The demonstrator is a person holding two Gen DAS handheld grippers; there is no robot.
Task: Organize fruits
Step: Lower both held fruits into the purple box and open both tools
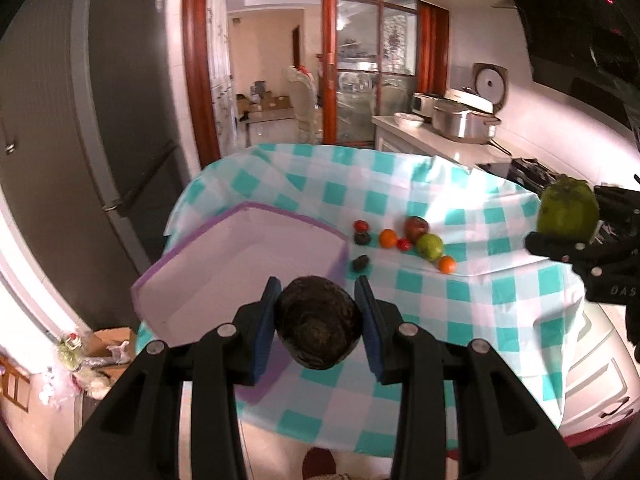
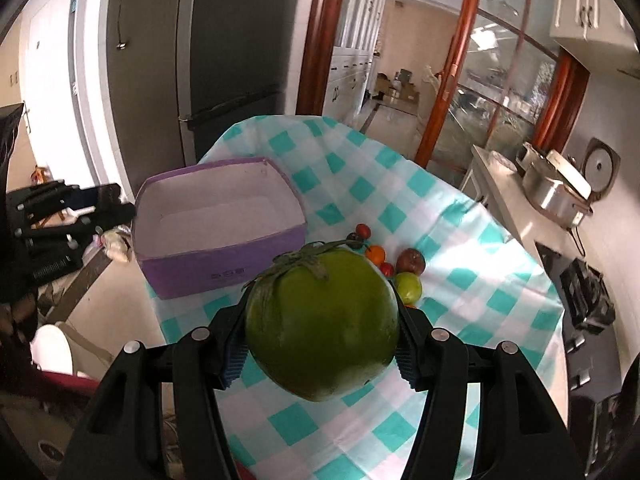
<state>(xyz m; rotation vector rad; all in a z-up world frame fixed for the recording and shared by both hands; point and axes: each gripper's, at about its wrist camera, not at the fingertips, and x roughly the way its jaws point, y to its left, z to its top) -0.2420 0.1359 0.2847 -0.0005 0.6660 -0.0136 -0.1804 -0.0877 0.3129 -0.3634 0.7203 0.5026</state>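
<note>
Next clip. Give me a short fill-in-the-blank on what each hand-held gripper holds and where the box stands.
1. The left hand-held gripper is shut on a dark ____.
2. The fruit in the right hand-held gripper is ____ in colour.
3. The purple box holds ____ fruit so far.
4. The tablecloth has white and ____ checks.

Missing words: avocado; green; no; teal

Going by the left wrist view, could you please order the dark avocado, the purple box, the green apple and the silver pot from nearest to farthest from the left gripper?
1. Dark avocado, gripped by the left gripper.
2. Purple box, just ahead, left.
3. Green apple, mid-table, right.
4. Silver pot, far counter.
</note>
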